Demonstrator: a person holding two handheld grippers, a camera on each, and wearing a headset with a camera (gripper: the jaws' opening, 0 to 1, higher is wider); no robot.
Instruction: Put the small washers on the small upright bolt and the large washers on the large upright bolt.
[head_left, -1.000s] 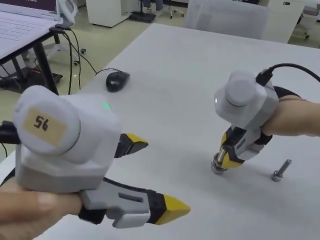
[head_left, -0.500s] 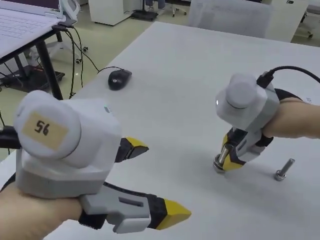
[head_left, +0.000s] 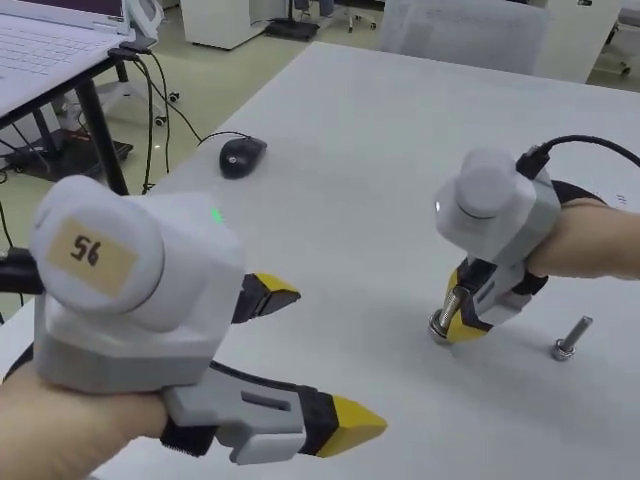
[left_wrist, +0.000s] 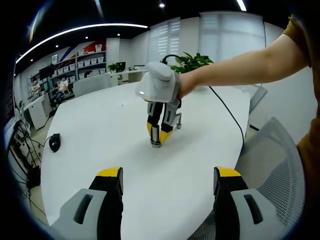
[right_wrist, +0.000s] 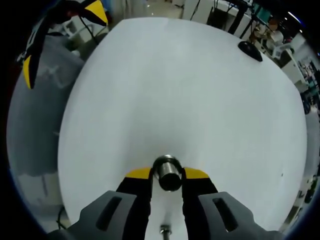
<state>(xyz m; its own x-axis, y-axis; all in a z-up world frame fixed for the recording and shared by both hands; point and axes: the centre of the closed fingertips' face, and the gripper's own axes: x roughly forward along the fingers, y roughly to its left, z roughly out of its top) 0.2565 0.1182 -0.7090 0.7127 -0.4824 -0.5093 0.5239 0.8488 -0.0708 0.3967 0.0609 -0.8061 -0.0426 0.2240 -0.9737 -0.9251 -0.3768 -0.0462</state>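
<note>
Since a second ago the right gripper (head_left: 452, 318) has barely shifted at the lower right of the head view. A little more shaft of the large grey metal bolt (head_left: 447, 310) shows beneath its yellow tips. The left gripper (head_left: 310, 362) still hangs at the lower left with its claw spread wide and nothing between the tips.

The right claw is pressed in on the large grey metal bolt, one tip against each side. In the right gripper view the bolt's upper end (right_wrist: 167, 173) sits squarely between them. That bolt stands on the white tabletop (head_left: 350, 180) with its long axis upright, wide base down. In the head view it leans slightly toward the upper right.

The small grey metal bolt (head_left: 568, 340) stands apart, further right, with the same upright lean.

I count two bolts, two grippers and one black computer mouse (head_left: 242, 155) at upper left. The rings at the bolt bases are too small to count
</note>
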